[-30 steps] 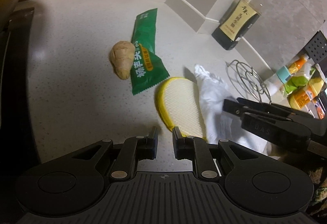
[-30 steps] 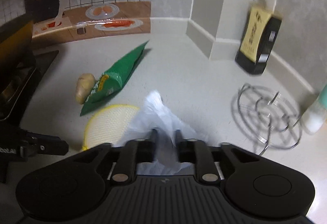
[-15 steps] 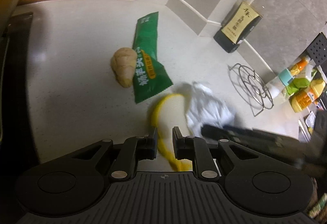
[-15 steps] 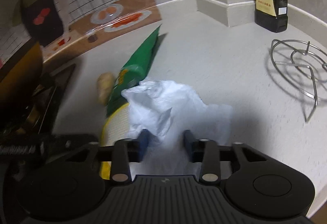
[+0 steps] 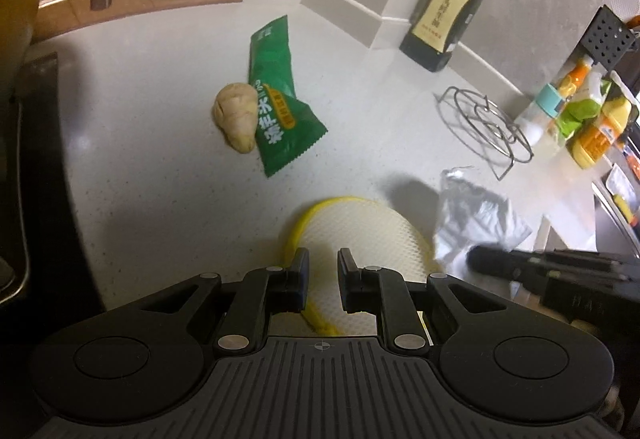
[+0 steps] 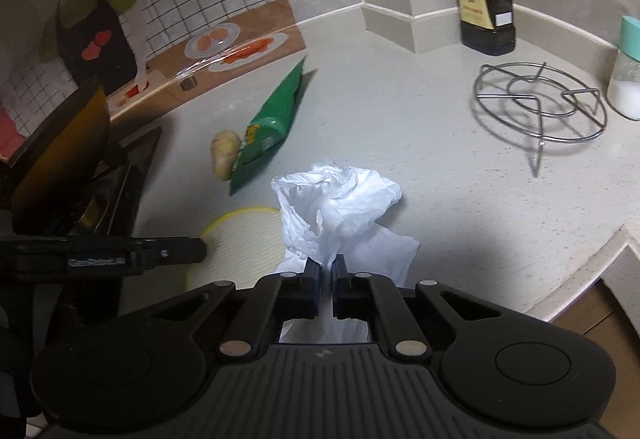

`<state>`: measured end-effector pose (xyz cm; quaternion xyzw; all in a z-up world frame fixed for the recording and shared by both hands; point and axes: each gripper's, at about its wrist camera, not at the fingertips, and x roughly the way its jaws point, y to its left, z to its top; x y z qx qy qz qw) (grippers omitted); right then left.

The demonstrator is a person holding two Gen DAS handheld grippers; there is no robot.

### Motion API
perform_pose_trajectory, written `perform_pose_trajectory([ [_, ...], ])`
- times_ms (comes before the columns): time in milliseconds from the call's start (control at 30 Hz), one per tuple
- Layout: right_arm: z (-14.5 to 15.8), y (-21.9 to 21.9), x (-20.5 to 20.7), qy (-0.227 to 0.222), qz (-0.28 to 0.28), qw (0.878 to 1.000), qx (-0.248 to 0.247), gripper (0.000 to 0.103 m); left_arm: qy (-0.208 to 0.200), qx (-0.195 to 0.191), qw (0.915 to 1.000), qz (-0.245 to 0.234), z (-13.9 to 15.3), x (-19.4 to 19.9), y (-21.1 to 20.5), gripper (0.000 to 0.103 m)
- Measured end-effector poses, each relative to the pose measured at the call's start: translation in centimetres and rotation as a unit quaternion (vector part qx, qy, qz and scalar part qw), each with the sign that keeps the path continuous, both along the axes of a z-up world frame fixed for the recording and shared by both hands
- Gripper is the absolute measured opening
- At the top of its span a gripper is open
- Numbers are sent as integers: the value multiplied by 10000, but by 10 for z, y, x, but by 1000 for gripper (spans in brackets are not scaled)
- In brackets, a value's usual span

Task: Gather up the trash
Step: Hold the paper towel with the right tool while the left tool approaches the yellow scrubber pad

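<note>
A crumpled white plastic bag [image 6: 340, 199] lies on the pale counter, and my right gripper [image 6: 328, 271] is closing tight on its near fold, pads pressing the film. In the left wrist view the bag [image 5: 476, 215] shows at right with the right gripper [image 5: 476, 259] at its edge. My left gripper [image 5: 323, 267] hovers over a round yellow-rimmed mat [image 5: 360, 235], fingers a narrow gap apart with nothing pinched. Farther back, a green snack wrapper [image 5: 280, 111] rests against a piece of ginger [image 5: 236, 115].
A soy sauce bottle [image 5: 444, 19] stands in the back corner, with a wire trivet [image 5: 484, 123] in front of it. Several bottles [image 5: 580, 119] crowd the far right. A dark stove [image 5: 36, 159] with a pan [image 6: 60, 159] borders the left. The counter edge [image 6: 580, 279] runs near right.
My right gripper opened, slid right with the bag off the mat, then closed on a gathered fold of it. The left gripper stayed over the mat with the same gap.
</note>
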<state>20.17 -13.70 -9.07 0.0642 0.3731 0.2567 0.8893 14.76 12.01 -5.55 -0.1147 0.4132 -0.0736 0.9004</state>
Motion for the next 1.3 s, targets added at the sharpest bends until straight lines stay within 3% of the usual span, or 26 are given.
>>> perform_pose_trajectory([
  [200,-9,25,-6,-28,221,9994,-268,6,80,103,9999,52,-5,2,4,18],
  [700,-17,35,-11,-178,250,9978,-589,6,211,-799,9963,222,-13,16,29,18],
  [933,-5,29,-5,-308,-26,9983,-487,6,65,-813,9963,281,-7,8,35,18],
  [1067,-6,38,3,-337,-74,9975,-614,6,-74,-1266,9911,399,-2,5,49,18],
  [1300,-1,48,2,-473,6,9971,-598,6,114,-932,9944,493,-7,18,42,18],
])
